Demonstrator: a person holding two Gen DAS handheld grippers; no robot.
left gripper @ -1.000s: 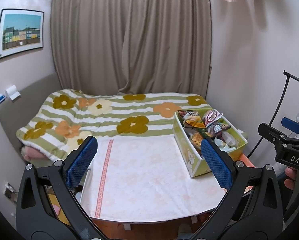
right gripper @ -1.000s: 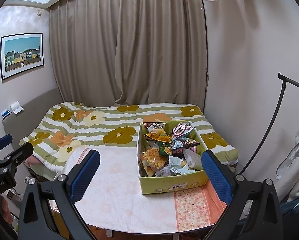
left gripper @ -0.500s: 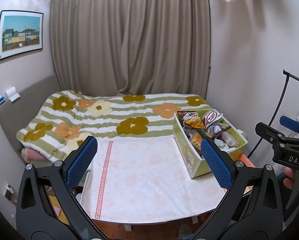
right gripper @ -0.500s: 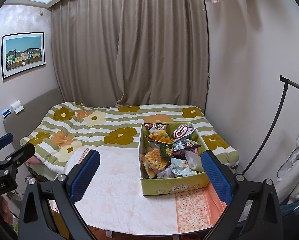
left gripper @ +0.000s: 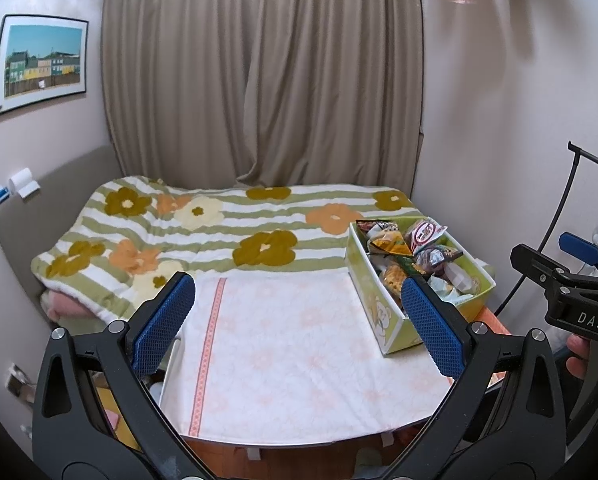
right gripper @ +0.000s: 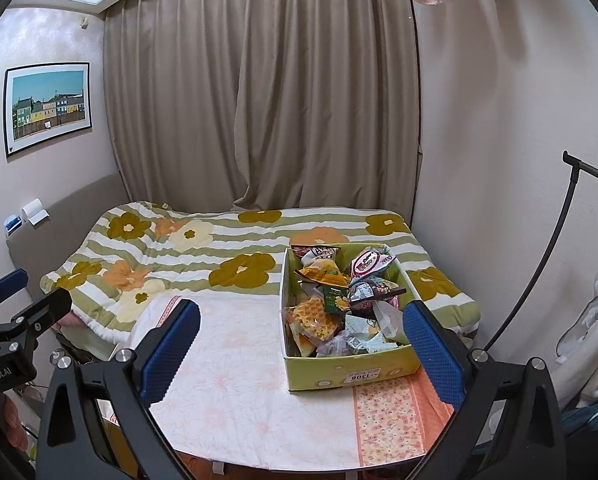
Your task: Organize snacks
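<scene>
Each handheld gripper is black, with two broad arms pierced by teardrop-shaped cut-outs and fixed with round silver screws. The left gripper (left gripper: 297, 328) and the right gripper (right gripper: 301, 352) both carry blue pads (left gripper: 163, 324) with a fine cross-hatched texture. Seen from the side, one bears the white letters "DAS", the other a partly cut-off white marking ending "Robot.AI".

A home bedroom: flower-patterned bed (right gripper: 227, 256), drawn floor-length curtains (right gripper: 259, 100), framed picture (right gripper: 47, 108) on the wall.
</scene>
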